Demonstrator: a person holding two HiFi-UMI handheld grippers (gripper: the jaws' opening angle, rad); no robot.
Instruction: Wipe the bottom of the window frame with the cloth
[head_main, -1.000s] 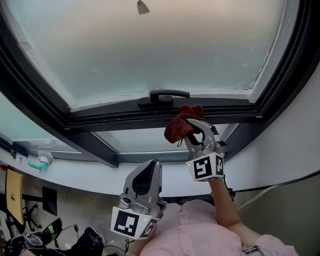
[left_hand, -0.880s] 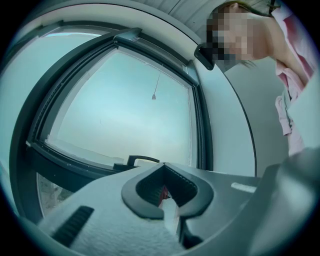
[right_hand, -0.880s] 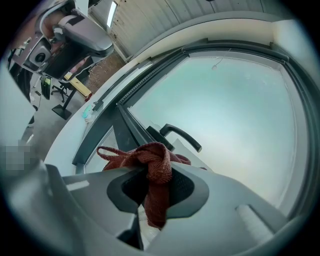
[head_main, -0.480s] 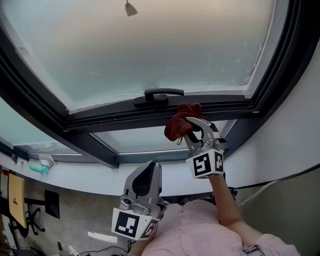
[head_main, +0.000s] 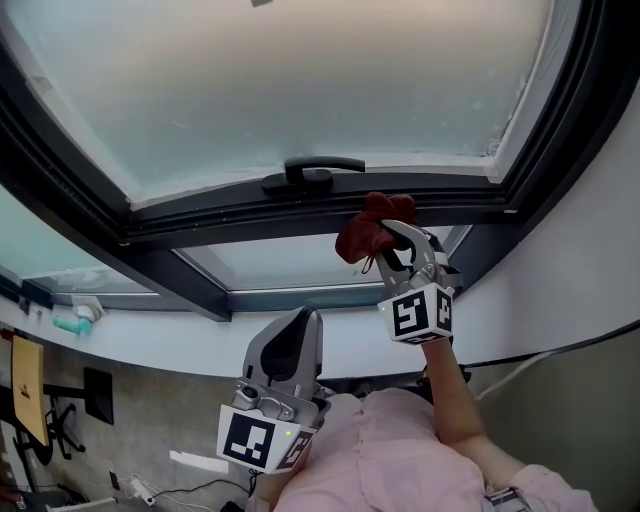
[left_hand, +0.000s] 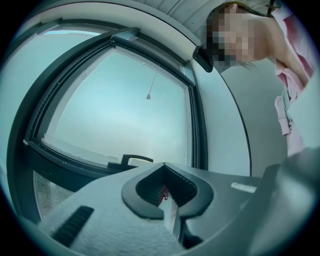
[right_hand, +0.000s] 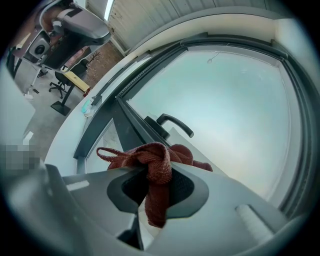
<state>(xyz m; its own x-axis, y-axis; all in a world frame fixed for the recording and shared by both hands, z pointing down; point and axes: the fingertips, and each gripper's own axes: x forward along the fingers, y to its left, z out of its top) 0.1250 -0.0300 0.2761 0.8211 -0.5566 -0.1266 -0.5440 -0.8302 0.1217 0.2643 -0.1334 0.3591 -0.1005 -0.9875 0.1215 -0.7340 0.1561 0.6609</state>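
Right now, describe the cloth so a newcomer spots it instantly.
Find the large frosted window pane in its dark frame. Along the frame's bottom rail, just right of the black lever handle, the right gripper grips a crumpled rust-red woven cloth. It is the only red, soft thing there.

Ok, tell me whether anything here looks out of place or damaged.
Nothing broken or spilled. The cloth is wadded in the right gripper with a loop hanging loose, rather than spread flat. White specks dot the lower right edge of the pane; whether dirt or wear, I cannot tell.
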